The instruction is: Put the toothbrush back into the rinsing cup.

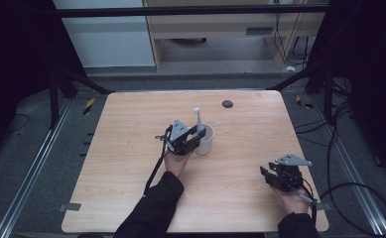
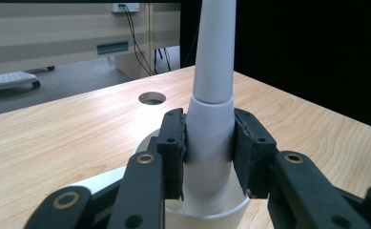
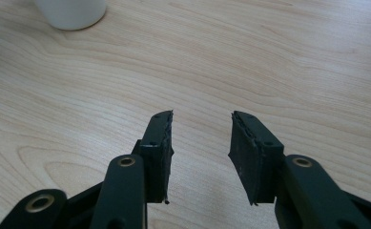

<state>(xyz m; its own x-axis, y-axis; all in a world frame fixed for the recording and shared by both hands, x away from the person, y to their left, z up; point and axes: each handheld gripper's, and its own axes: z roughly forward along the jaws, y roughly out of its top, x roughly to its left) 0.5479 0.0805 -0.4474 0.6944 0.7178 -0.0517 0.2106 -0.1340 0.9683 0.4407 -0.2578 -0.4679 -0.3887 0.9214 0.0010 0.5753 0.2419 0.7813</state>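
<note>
A white cup (image 1: 206,143) stands near the middle of the wooden table (image 1: 126,168). A white electric toothbrush (image 1: 197,118) stands upright in it, head up. My left gripper (image 1: 197,136) reaches in from the cup's left and is shut on the toothbrush handle just above the rim. In the left gripper view both pads press the thick white handle (image 2: 211,95) above the cup (image 2: 207,217). My right gripper (image 1: 264,173) rests low at the table's right front, open with nothing between its jaws (image 3: 201,143). The cup's base (image 3: 71,12) shows far ahead of it.
A round dark cable hole (image 1: 227,103) lies in the tabletop behind the cup, also seen as the hole (image 2: 151,98) in the left gripper view. Black cables trail from both grippers. Metal rails and dark floor surround the table.
</note>
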